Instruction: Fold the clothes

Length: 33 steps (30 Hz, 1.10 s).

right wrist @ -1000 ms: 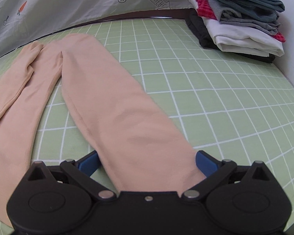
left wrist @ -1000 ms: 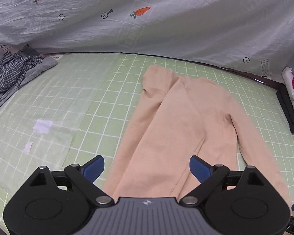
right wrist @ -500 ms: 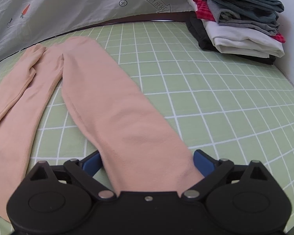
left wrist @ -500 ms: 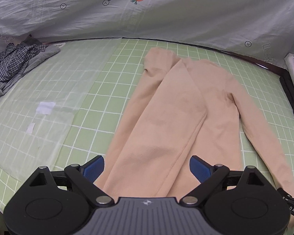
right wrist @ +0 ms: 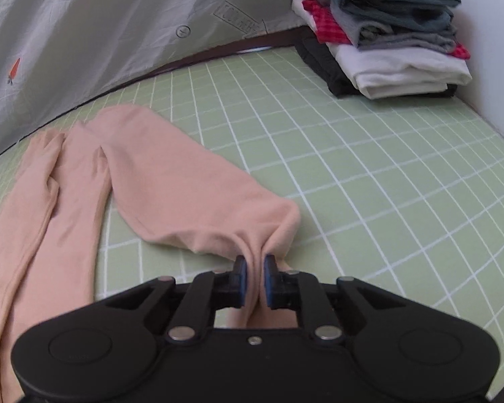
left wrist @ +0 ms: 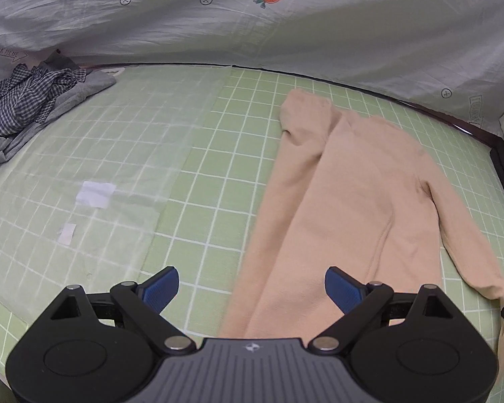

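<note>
Nearest, the right gripper (right wrist: 253, 277) has its jaws closing on the cuff of one sleeve (right wrist: 198, 198) of the peach top (left wrist: 356, 201), the cloth bunched between the blue pads (right wrist: 241, 277) and pinched there. The sleeve runs from that grip up and to the left toward the shoulder, so its long axis lies straight out from the jaws. The left gripper (left wrist: 252, 288) has its jaws wide apart with nothing in them, just above the top's near hem; the left edge of the hem lies between its pads, unpinched.

The top lies flat on the green gridded bench (left wrist: 218, 174), neck at the far end, body lengthwise away from both hands. The right hand is the one that has the sleeve; I judge the fold goes inward, across the body.

Farther off sit a folded stack (right wrist: 386, 43) at the right corner and a loose heap (left wrist: 30, 100) far left.
</note>
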### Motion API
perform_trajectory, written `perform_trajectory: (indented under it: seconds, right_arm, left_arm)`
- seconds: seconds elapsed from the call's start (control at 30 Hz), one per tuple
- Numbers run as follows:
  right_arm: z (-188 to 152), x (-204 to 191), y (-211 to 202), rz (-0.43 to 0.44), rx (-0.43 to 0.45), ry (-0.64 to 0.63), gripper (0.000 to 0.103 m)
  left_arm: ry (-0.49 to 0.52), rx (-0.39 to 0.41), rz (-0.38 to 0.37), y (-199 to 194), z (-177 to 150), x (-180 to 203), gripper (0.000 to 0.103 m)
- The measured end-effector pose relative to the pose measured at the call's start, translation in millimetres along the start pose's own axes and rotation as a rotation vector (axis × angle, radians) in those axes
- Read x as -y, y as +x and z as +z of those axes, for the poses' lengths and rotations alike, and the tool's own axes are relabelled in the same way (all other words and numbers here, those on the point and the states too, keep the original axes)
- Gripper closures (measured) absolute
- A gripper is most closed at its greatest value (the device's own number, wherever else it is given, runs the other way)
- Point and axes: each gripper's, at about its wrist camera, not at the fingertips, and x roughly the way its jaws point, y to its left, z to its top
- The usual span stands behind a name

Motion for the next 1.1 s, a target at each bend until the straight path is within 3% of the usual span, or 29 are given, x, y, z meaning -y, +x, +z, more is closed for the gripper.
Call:
perform_trajectory:
  seconds: [0.1,0.23,0.3,0.4,0.43,0.47,0.5,0.57,0.63,0.77,0.93,1.1]
  right_arm:
    - [23.1,-37.8,-4.7,0.043,0.063,-0.017,0.092]
    - [46.5,-109.1,-13.6,0.186,0.13,-0.087,0.092]
    - [49.3,-145.7,-15.9,0.289,0.121,-0.111,0.091]
    - [43.5,-184.1,-4.0,0.352,0.022,-0.106,0.086]
    - [39.1,-192.0,0.3,0.34,-0.011,-0.121,0.074]
    - [34.3,-194.7,0.4,0.323,-0.016,-0.138,0.052]
    - [29.5,-196.5,-0.1,0.306,-0.016,-0.155,0.041]
    - [22.6,-187.1,-7.9,0.288,0.028,-0.145,0.008]
    - [19.5,-169.1,-17.7,0.27,0.066,-0.102,0.001]
    - [17.7,-123.8,-28.0,0.181,0.085,0.003,0.001]
    - [8.3,-74.3,-32.5,0.022,0.076,0.04,0.001]
    - [11.5,-36.0,-17.9,-0.049,0.053,0.059,0.0]
  left_arm:
    - [-0.011,0.007,0.0,4.0,10.8,-22.7,0.009]
    - [-0.024,0.011,0.001,12.1,23.8,-49.7,0.009]
    - [-0.027,0.007,-0.001,16.5,29.2,-59.3,0.009]
    - [-0.029,0.005,-0.006,20.6,35.6,-67.1,0.009]
    - [-0.03,0.005,-0.008,21.8,37.7,-69.5,0.009]
    - [-0.027,0.004,-0.01,22.8,39.3,-70.2,0.009]
    - [-0.023,0.005,-0.011,23.5,40.6,-70.2,0.009]
    - [-0.013,0.006,-0.012,24.4,41.8,-67.7,0.009]
    - [-0.007,0.002,-0.017,25.4,41.7,-62.9,0.009]
    - [0.017,-0.013,-0.046,28.5,39.7,-43.2,0.009]
    - [0.096,-0.028,-0.088,33.5,34.3,0.8,0.009]
    - [0.145,-0.039,-0.132,41.8,31.0,46.6,0.009]
